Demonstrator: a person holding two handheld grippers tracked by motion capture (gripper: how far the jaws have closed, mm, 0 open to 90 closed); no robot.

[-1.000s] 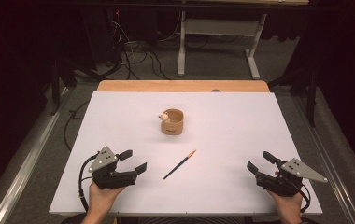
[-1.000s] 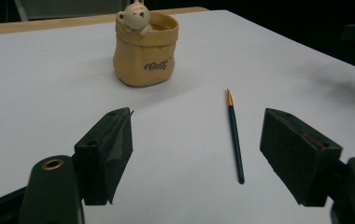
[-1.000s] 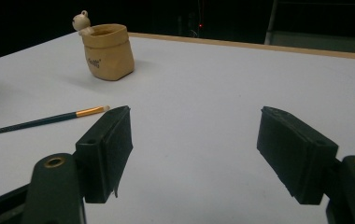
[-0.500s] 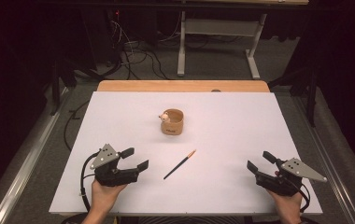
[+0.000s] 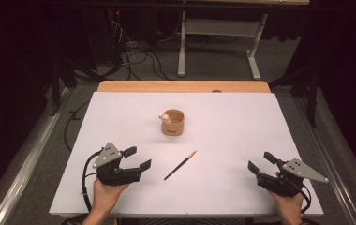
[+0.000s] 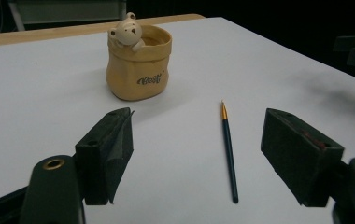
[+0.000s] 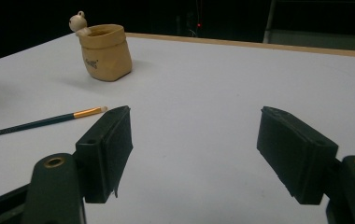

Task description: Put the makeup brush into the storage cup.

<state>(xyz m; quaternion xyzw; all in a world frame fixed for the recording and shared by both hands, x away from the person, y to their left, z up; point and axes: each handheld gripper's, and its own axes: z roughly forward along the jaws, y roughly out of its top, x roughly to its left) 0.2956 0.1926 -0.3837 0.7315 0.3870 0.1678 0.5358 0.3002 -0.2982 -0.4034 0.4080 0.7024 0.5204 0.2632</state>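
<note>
A tan sack-shaped pot [image 5: 174, 123] with a small bear figure on its rim stands upright near the middle of the white table top [image 5: 232, 122]. A thin dark brush [image 5: 180, 165] with a gold ferrule and pale tip lies flat in front of it. My left gripper [image 5: 137, 158] is open, just left of the brush, which lies between and beyond the jaws in the left gripper view, brush [image 6: 228, 148], pot [image 6: 138, 63]. My right gripper [image 5: 260, 161] is open at the front right, nothing between its fingers; its view has the pot [image 7: 105, 51] and brush [image 7: 45, 121] at left.
A wooden strip [image 5: 183, 86] borders the table's far edge. Beyond it, on the floor, stand a metal table frame [image 5: 218, 40] and loose cables [image 5: 138, 51]. A metal rail [image 5: 24, 159] runs along the table's left side.
My left gripper has moved slightly forward and to the right, nearer the brush. The right gripper, pot and brush have stayed put.
</note>
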